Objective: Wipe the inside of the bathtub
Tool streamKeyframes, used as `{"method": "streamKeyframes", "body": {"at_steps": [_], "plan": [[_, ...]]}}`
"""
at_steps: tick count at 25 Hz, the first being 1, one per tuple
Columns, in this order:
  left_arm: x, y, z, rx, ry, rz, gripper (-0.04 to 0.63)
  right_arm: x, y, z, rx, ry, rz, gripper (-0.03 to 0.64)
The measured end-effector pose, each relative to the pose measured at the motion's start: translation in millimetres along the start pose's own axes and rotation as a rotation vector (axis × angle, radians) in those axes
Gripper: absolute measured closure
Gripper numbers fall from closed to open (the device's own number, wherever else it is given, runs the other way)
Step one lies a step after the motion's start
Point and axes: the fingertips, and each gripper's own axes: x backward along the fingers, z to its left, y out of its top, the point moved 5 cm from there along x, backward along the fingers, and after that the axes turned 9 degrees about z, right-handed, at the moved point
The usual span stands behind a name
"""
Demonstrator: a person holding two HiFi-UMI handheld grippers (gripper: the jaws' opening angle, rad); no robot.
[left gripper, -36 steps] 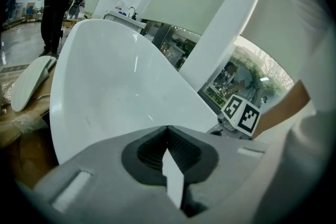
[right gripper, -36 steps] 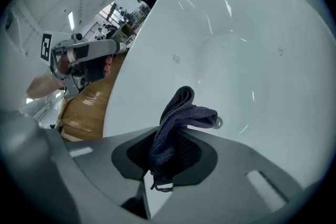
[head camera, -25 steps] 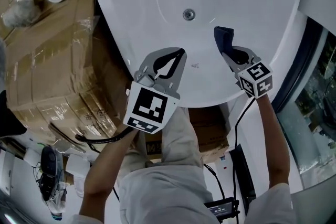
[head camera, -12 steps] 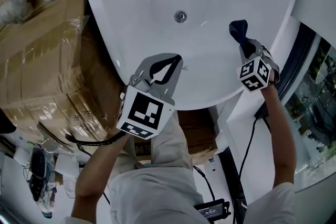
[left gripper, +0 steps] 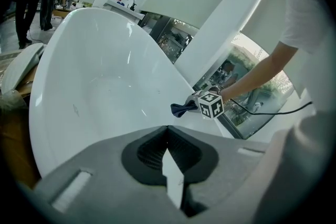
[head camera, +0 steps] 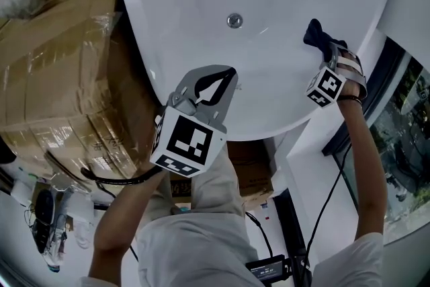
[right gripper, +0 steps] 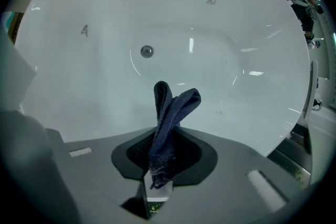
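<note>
Head view, bathtub (head camera: 282, 123): white and oval, filling the top of the picture, its near rim curving just past both grippers.
Head view, drain (head camera: 234, 20): 1 small round metal fitting on the tub floor, far of the grippers and between them.
Head view, left gripper (head camera: 230, 72): here it is over the near inner slope, left of centre, jaw tips pointing toward the far end.
Head view, right gripper (head camera: 329, 54): way out by the tub's right rim, well apart from the left one, with a dark blue cloth (head camera: 314, 33) sticking out of its tips.
Head view, cloth: it lies over the right inner wall; contact with the wall cannot be made out from here.
Head view, cardboard boxes (head camera: 60, 70): stacked and wrapped in film, just left of the tub.
Left gripper view, jaws: tips pressed together, nothing between them, only white tub showing through the slit behind the tips.
Left gripper view, right gripper: seen far right on the tub's edge, marker cube (left gripper: 211, 105) facing us, cloth poking out to the left, a forearm (left gripper: 262, 68) reaching in from the right.
Right gripper view, jaws: clamped tight on the cloth, which rises in 2 twisted folds from between them.
Right gripper view, bathtub: the whole basin spreads beyond the cloth, the drain far and a little left.
</note>
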Motion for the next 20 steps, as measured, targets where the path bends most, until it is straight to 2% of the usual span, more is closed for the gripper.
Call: {"method": "streamKeyframes", "body": {"at_steps": [4, 9, 20], "plan": [[1.0, 0.8, 2.9, 0.010, 0.003, -0.003, 0.597, -16.5, -8.5, 8.8, 0.083, -0.035, 0.125, 0.546], [0.3, -0.6, 4.4, 0.010, 0.005, -0.006, 0.597, -27.8, -16.6, 26.3, 0.109, 0.059, 0.236, 0.546], [-5.2, -7.0, 6.6, 0.010, 0.016, 0.000, 0.597, -23.0, -7.6, 66.9, 0.119, 0.261, 0.238, 0.548]]}}
